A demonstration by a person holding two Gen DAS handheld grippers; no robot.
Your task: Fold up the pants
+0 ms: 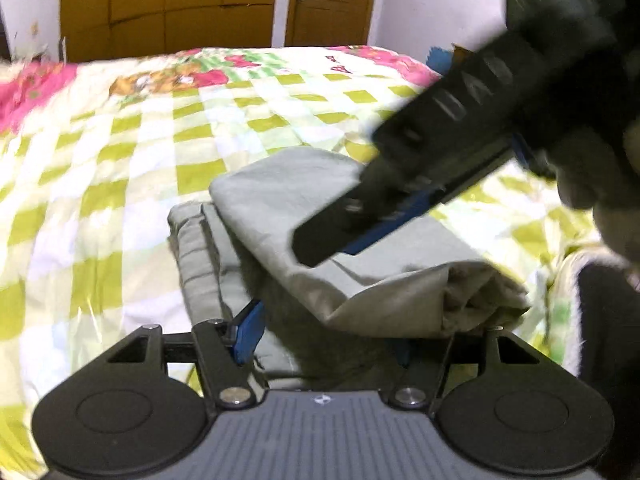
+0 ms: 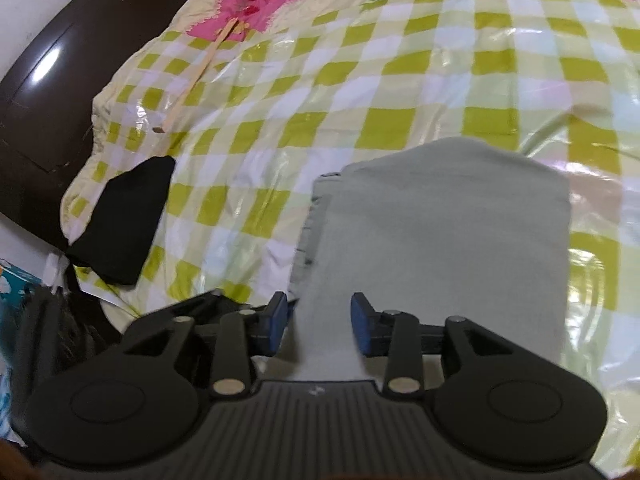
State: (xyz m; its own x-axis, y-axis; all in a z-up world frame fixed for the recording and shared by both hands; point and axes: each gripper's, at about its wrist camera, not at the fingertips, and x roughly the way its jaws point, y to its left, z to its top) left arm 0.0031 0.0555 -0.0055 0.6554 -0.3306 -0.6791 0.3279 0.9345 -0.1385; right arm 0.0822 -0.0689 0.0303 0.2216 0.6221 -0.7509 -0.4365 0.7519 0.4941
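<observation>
Closest to me, the left gripper (image 1: 326, 330) sits low at the near edge of the pants (image 1: 280, 200), its jaws spread wide. One blue pad shows on the left; the other is tucked behind the raised fold, so nothing appears pinched there. I'd guess it rests there to steady the bundle or is about to let the layers settle.

The pants lie on the bed (image 1: 120, 160), grey-green and already doubled over into a thick packet, with the waistband edge peeking out along the left side underneath. The open end at the right gapes a little and looks loose.

Over the top layer hangs the right gripper (image 2: 319, 322), blurred in the left camera. From its own camera the jaws stand partly apart with bare cloth between them, gripping nothing; it seems placed to press or smooth the fold flat.

Farther off, a black cloth (image 2: 120, 220) lies near the bed's edge, well apart from the pants, and a thin wooden stick (image 2: 200, 72) rests beyond it.
</observation>
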